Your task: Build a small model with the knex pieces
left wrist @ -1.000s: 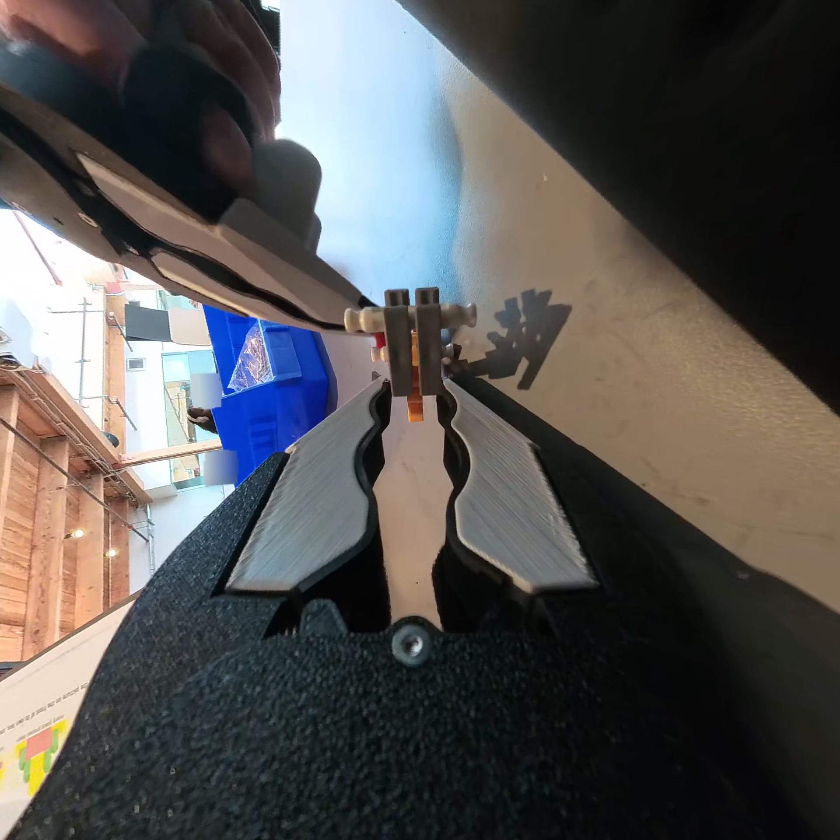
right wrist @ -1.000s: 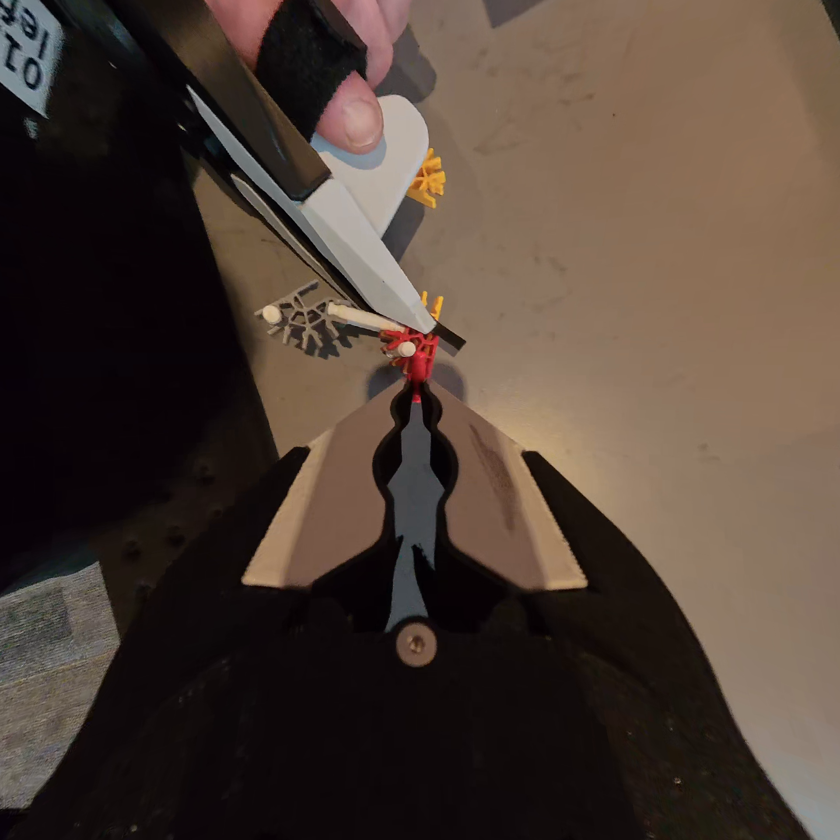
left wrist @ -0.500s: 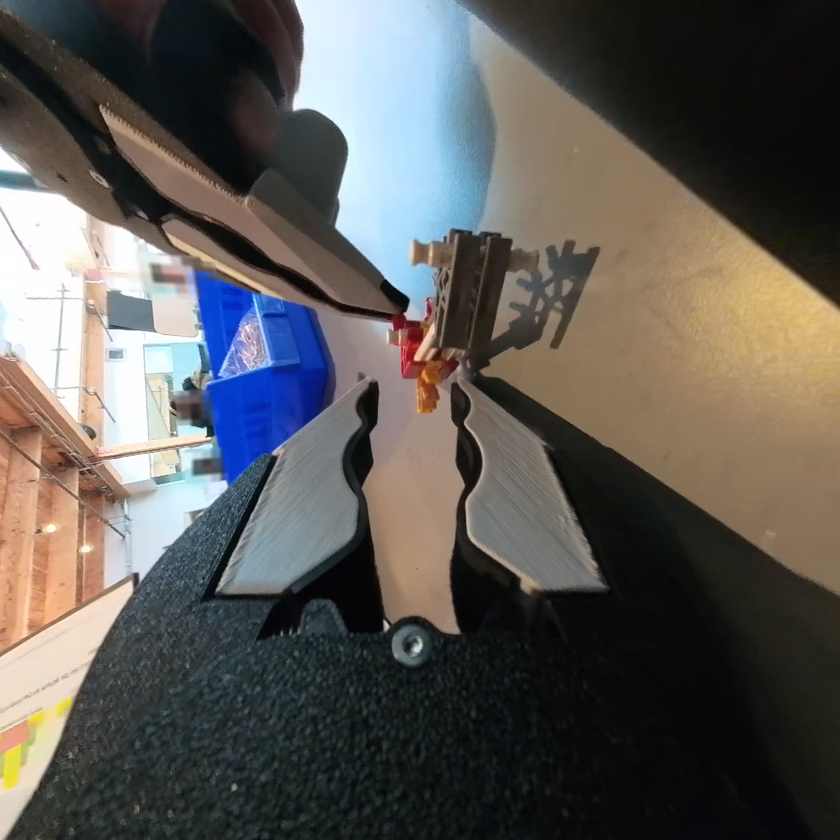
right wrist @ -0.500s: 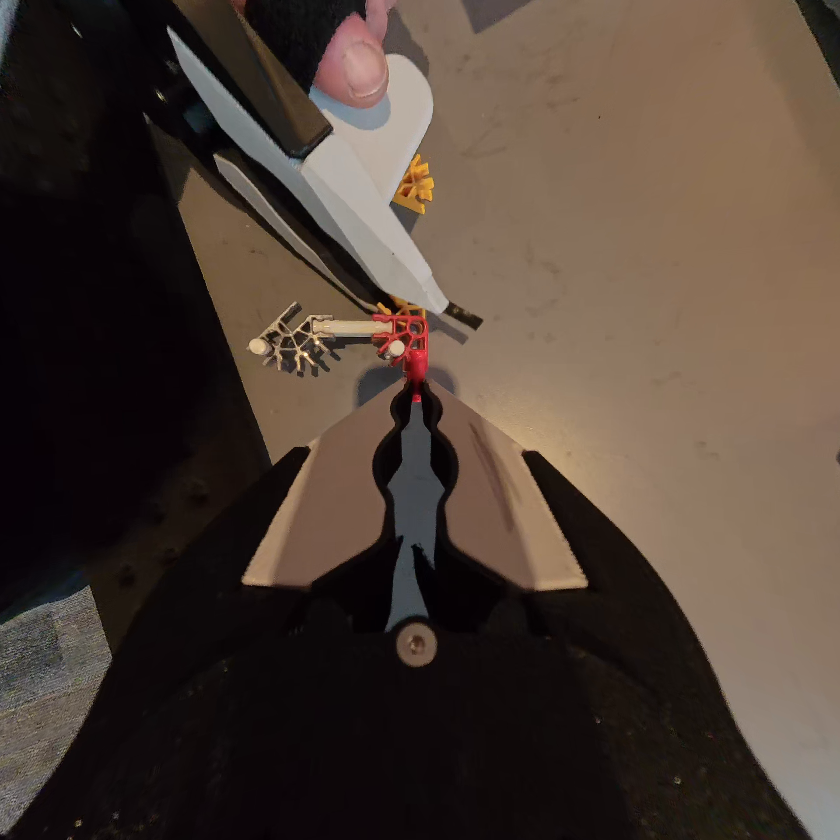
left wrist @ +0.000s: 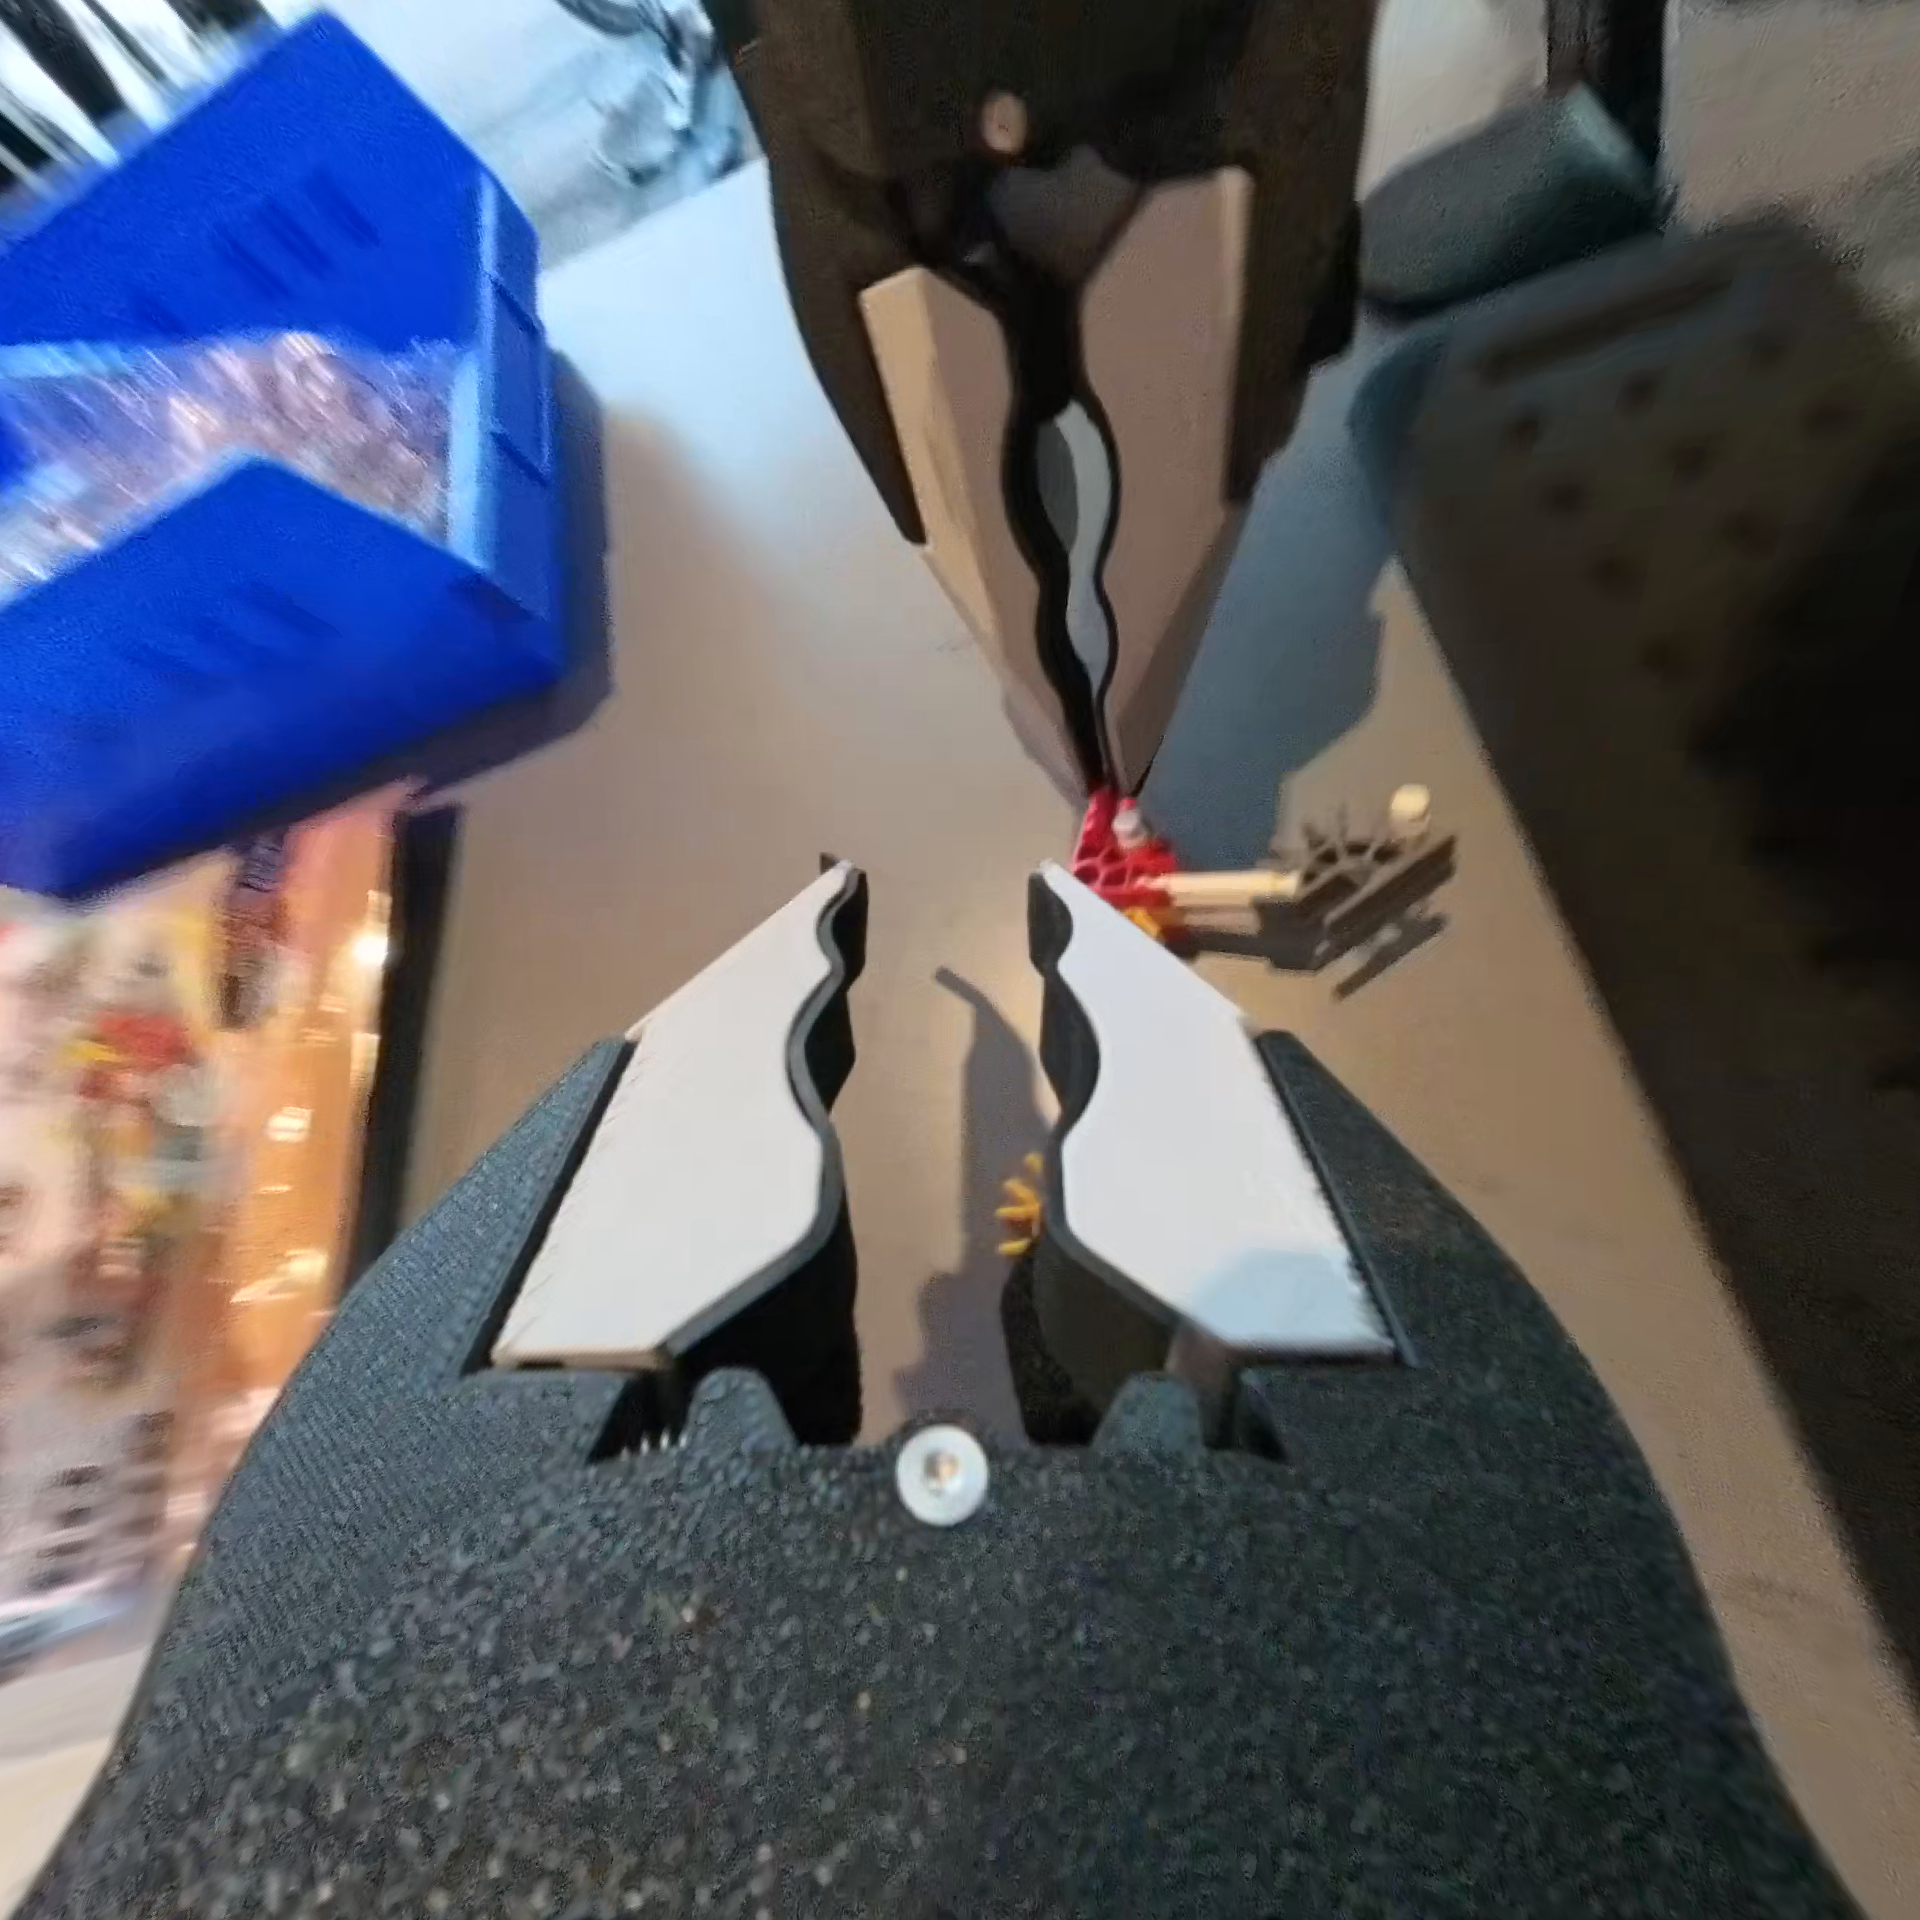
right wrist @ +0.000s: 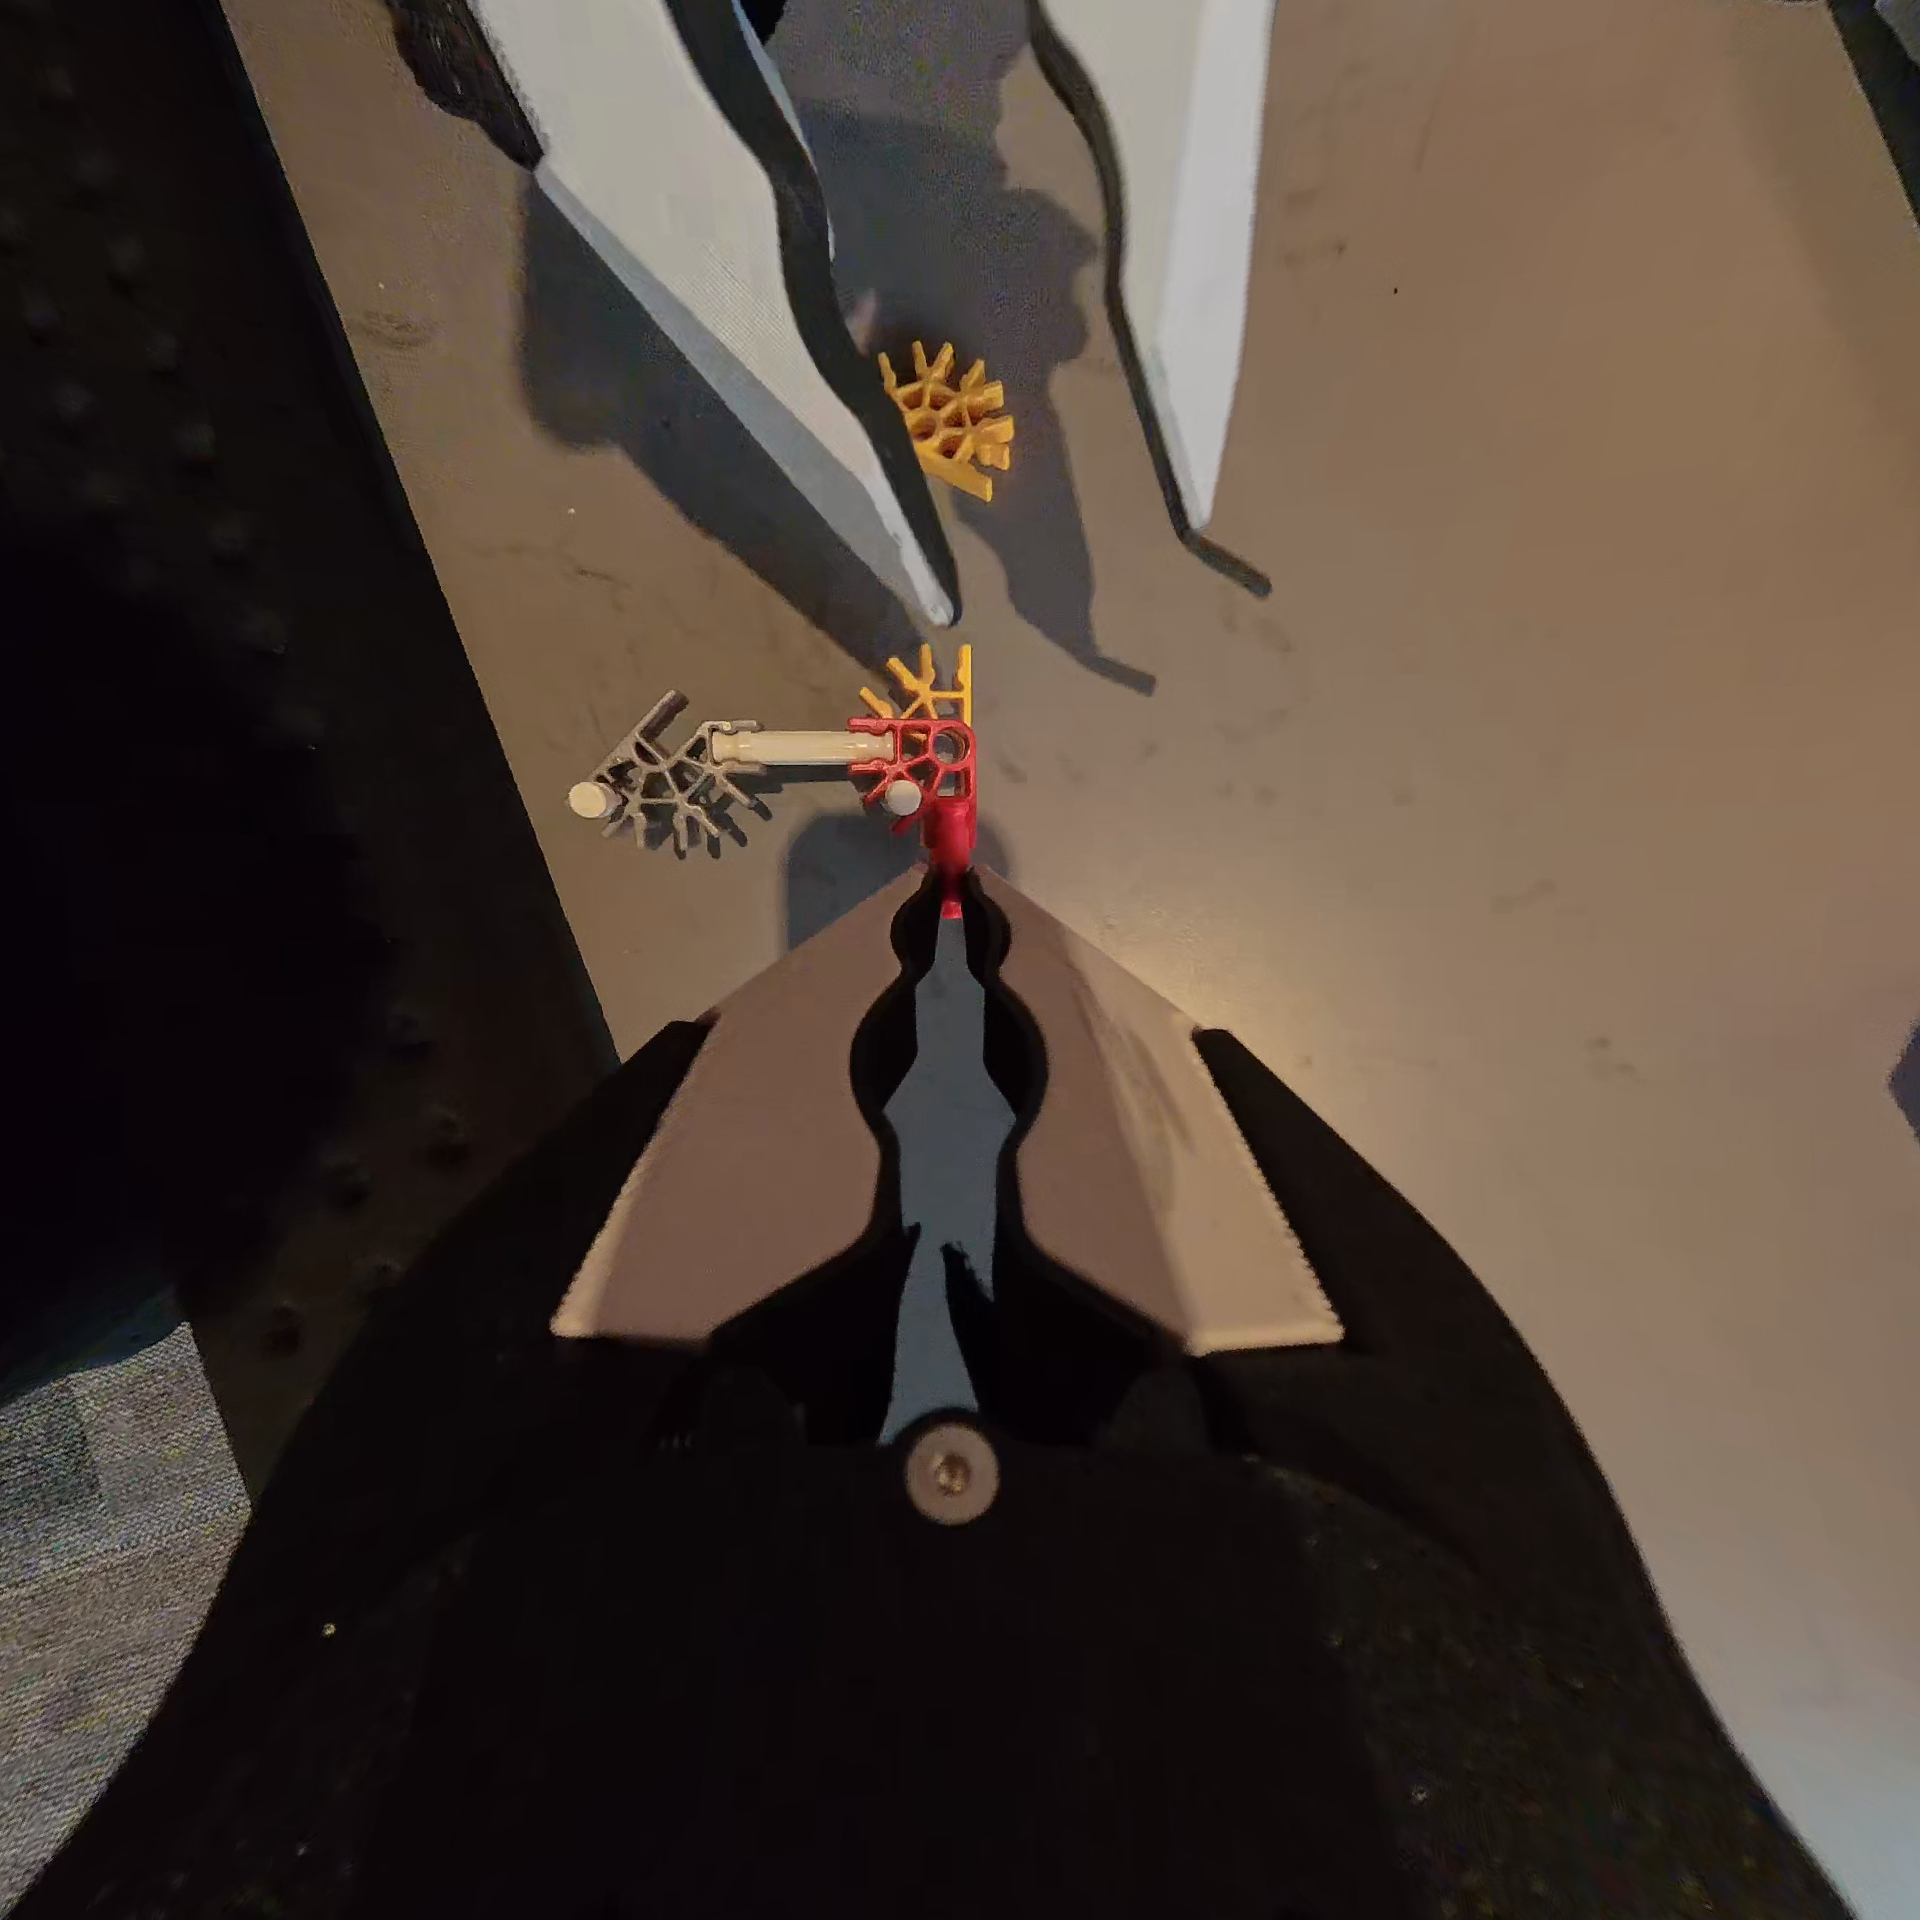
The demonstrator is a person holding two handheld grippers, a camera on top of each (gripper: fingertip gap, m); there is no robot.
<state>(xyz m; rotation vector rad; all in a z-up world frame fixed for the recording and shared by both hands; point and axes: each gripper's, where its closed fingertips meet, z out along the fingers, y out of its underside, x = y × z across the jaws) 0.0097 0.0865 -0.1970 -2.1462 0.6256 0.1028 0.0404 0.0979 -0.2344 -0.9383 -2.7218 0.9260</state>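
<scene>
My right gripper (right wrist: 948, 883) is shut on the red stub of a small rod-and-connector assembly lying low over the tabletop. The assembly is a red connector (right wrist: 920, 764), a white rod (right wrist: 800, 746) running left to a grey connector (right wrist: 665, 790), and a yellow connector (right wrist: 930, 681) behind the red one. My left gripper (left wrist: 945, 883) is open and empty, facing the right gripper (left wrist: 1112, 774), its right fingertip close beside the red connector (left wrist: 1117, 847). It also shows in the right wrist view (right wrist: 1081, 587). A loose yellow connector (right wrist: 951, 421) lies on the table between its fingers.
A blue bin (left wrist: 260, 416) holding a clear bag stands at the left of the tan tabletop (right wrist: 1507, 727). A dark perforated mat (right wrist: 208, 520) borders the table next to the grey connector. Grey fabric (right wrist: 83, 1507) shows beyond the mat. The gap from one gripper's tips to the other's is roughly 5 centimetres.
My left gripper let go of the grey connector, opened wide and swung round to face the right gripper over the loose yellow connector. The right gripper kept its hold on the assembly.
</scene>
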